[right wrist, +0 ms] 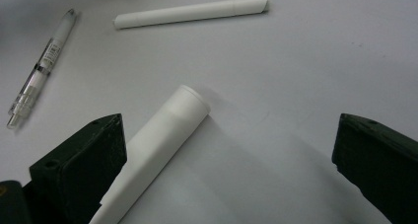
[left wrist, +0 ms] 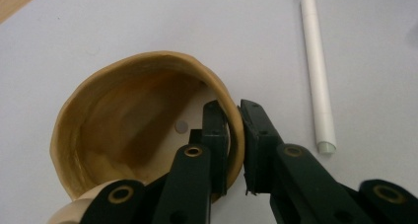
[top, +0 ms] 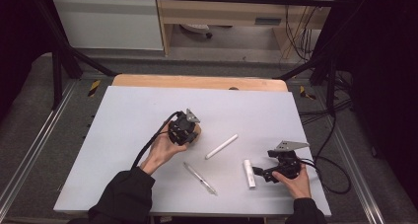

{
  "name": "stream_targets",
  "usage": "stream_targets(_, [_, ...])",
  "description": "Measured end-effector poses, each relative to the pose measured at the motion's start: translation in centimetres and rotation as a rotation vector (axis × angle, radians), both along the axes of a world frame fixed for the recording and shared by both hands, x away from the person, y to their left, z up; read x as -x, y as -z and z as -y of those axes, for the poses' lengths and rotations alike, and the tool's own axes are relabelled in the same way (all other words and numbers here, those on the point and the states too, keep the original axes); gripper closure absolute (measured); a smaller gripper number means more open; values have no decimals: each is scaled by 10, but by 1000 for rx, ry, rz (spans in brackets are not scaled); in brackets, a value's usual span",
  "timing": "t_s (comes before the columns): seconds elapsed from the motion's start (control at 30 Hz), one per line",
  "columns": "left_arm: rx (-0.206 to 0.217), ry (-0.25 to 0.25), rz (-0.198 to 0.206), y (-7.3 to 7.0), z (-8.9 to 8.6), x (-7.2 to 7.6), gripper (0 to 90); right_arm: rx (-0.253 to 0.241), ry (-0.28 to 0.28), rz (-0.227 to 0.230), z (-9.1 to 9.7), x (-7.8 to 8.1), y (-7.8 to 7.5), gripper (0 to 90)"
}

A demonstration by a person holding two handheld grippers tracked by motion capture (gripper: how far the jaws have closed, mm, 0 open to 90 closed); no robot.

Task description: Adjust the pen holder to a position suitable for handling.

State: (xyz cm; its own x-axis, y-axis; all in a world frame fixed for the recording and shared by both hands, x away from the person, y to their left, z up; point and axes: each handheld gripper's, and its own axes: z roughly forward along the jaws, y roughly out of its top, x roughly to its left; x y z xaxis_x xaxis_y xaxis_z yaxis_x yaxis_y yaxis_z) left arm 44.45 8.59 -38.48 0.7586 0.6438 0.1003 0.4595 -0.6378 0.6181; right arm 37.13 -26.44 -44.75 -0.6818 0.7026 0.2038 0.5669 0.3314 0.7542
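While spread pale and wide beneath everything, served as the surface (top: 133, 115) for all the pieces, with a strip of bare wood at its far edge. Next in size, stood just left of centre: a wooden cup (left wrist: 123, 130), open mouth up, wall thin and uneven. Looked light, stiff and fairly smooth, so probably apt to skid or tip if tugged sideways from one edge; judged best taken at the rim, one jaw inside and one outside, as already done. Was held so by the left claw (left wrist: 235, 135), jaws clamped together on the cup's wall at its right-hand side in the left gripper view. Lay near the front right of the surface, right beside the right claw (right wrist: 229, 150): a short white tube (right wrist: 157, 140), rigid, round and likely to roll, best pinched across its middle. Stood wide apart, the jaws of that right claw, gripping nothing, the tube's near end resting against the left-hand jaw in the right gripper view. Lay between cup and short tube, clear of both: a long white tube (top: 221, 146), slim, light and just as ready to roll. Lay smallest of all, nearer the front edge: a clear pen (top: 200, 178), thin and slippery-looking.
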Motion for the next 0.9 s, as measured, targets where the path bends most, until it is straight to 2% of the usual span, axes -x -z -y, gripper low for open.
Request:
stream_targets(0.1, [-7,5,-13,3,2,-2,813,0,0,0,0,0,0,6])
stream_targets(0.3, [-15,-10,-12,2,6,-5,807,0,1,-1,0,0,0,6])
stream_targets(0.37, [-8,-13,-8,3,6,-6,799,1,0,-1,0,0,0,7])
stream_targets(0.4, [23,-18,-13,4,6,-10,795,1,0,0,0,0,0,7])
stream_targets(0.43, [23,-18,-13,4,6,-10,790,0,0,0,0,0,0,6])
stream_targets(0.47, [55,-12,-10,5,6,-12,787,0,0,0,0,0,0,6])
stream_targets(0.53, [68,-13,-8,5,6,-13,783,0,-1,1,0,0,0,6])
stream_targets(0.67, [69,-11,9,7,11,-15,778,0,0,1,0,0,0,7])
stream_targets(0.8, [66,-6,7,9,12,-15,766,-2,0,6,0,0,0,7])
stream_targets(0.9, [69,-4,20,6,11,-13,741,-1,1,5,0,0,0,7])
